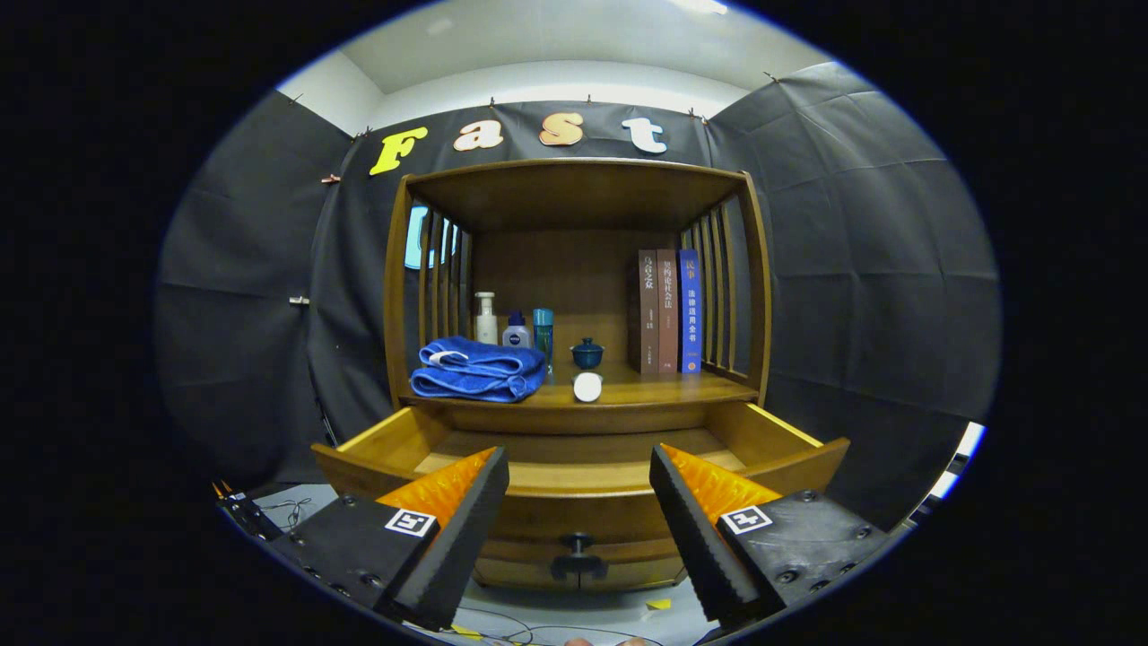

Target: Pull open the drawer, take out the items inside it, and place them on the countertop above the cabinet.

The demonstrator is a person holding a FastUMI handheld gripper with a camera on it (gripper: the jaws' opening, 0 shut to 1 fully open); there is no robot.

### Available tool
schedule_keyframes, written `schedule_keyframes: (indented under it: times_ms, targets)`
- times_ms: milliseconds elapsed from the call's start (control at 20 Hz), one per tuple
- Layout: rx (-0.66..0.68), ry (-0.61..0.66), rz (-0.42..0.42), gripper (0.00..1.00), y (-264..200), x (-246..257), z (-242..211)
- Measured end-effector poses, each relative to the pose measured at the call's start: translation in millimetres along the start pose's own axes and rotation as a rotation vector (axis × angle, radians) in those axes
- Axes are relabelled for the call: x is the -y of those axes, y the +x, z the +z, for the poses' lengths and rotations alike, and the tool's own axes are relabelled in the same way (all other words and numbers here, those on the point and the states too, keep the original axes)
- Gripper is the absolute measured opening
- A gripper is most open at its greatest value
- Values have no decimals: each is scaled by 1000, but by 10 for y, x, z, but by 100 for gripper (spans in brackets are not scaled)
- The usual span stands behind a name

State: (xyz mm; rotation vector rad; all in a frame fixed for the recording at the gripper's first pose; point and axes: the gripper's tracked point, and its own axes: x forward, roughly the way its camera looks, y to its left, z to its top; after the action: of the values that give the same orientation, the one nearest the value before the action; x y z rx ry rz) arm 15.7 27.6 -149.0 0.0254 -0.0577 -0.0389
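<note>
Gripper [578, 489]: fingers wide apart, nothing held, poised just near of the drawer [574, 467], which is pulled open. The knob [578, 544] sits between them. No items are visible inside; the interior should be checked before reaching in.

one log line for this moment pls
drawer: open | gripper: open, holding nothing, above knob | white item: on countertop

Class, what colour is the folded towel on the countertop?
Blue, seen in the gripper view: towel, beyond the open gripper.
</note>
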Motion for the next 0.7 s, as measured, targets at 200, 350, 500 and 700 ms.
schedule_keyframes:
  times_ms: [200, 350, 500, 700]
  targets:
    - [-27, -5, 4, 100, -34, -1, -338]
    - [-65, -7, 4, 99, 13, -7, -569]
    - [-89, 4, 10, 100, 87, -3, -710]
    - [-119, 10, 23, 100, 208, -41, -804]
